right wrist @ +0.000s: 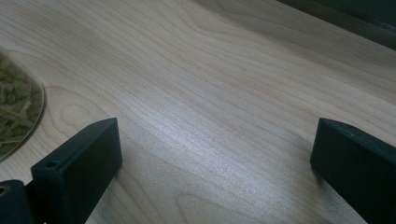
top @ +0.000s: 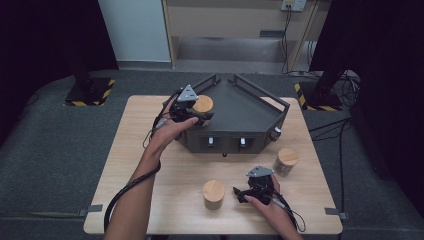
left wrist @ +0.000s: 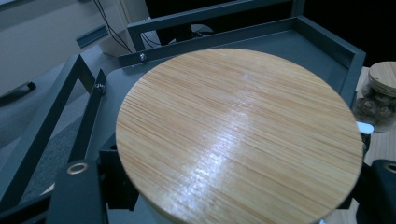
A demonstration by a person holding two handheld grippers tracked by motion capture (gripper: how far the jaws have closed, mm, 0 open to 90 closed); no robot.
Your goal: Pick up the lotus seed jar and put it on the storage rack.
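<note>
Fingers of the left gripper (top: 196, 116) clamped on a bamboo-lidded jar (top: 203, 105), held over the left front corner of the dark grey tray (top: 250, 107). Jar sits just inside that corner, close to the low rail; whether its base touches the tray floor I cannot tell. Tray floor to the right of the jar is bare, with plenty of room toward the far rail and the right wall.

Right gripper (top: 239, 194) rests low on the wooden table (top: 140, 150) near the front edge, jaws spread wide apart, nothing between them. A second jar (top: 214, 194) stands just beside its tips, to their left, apart from them. A third jar (top: 286, 161) stands by the tray's right front corner, near the table's right side. Open tabletop left of the person's left forearm (top: 145, 175).

Left gripper view: round bamboo lid (left wrist: 238, 135) seen from close above, black jaws at either side under its rim, tray rails (left wrist: 210, 39) behind it, and the third jar (left wrist: 380, 91) beyond the right wall, brownish lumps showing through the glass. Right gripper view: both black jaws over bare wood grain, and at the left margin the curved glass of the second jar (right wrist: 16, 112), filled with greenish pieces; tray front as a dark strip at upper right.
</note>
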